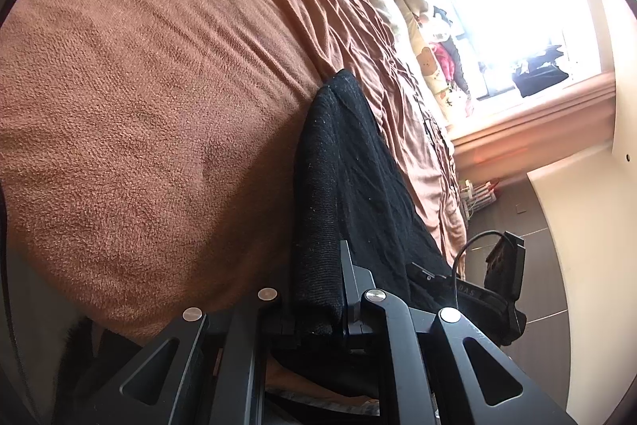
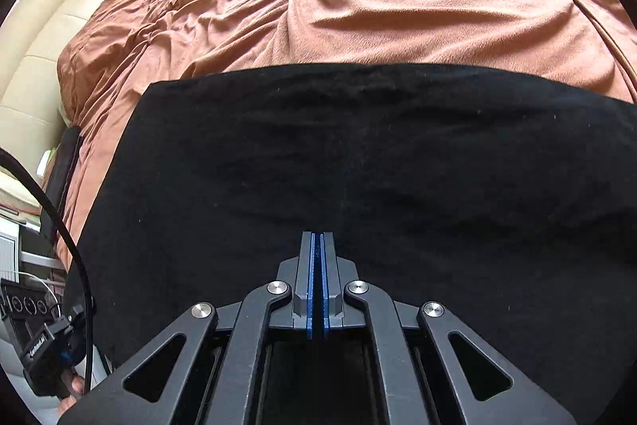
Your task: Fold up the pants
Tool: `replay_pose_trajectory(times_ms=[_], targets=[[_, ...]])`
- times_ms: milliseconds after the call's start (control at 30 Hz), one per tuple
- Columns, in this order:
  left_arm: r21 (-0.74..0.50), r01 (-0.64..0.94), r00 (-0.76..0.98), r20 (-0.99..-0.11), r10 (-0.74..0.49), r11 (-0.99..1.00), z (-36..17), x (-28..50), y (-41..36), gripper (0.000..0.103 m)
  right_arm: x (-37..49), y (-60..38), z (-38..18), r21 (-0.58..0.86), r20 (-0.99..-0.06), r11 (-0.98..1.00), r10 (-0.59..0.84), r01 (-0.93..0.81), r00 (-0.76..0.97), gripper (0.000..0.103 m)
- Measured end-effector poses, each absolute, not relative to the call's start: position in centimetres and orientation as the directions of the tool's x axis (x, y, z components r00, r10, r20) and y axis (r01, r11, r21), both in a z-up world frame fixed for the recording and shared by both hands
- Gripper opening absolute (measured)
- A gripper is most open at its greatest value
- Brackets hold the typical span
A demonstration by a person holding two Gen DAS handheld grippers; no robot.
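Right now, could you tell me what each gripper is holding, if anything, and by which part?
The left gripper clamps the black pants at a ribbed edge. The right gripper is shut over the pants; whether it pinches fabric cannot be told.

Left wrist view: rolled sideways, very close along the left gripper (image 1: pixel 318 289), across the brown blanket (image 1: pixel 151 98) toward a bright window (image 1: pixel 517 10). Right wrist view: steeply down over the right gripper (image 2: pixel 317 245), close above the black pants (image 2: pixel 358 154). Shared: pants and blanket.
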State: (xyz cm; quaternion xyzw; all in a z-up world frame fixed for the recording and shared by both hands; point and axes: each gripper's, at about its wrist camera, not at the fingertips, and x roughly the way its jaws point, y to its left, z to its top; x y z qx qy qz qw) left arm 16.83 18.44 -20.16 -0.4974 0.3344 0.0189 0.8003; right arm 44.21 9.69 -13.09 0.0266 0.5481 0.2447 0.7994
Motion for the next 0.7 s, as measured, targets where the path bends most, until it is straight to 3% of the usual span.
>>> replay_pose_trajectory(times_ms=[700], targets=[[-0.792, -0.31, 0.788, -0.524, -0.324, 0.527, -19.6, 16.7, 18.3, 0.011, 35.7, 7.7, -13.2, 0.329, -0.856, 0.859, 0.447, -0.392, 0.261, 0.0]])
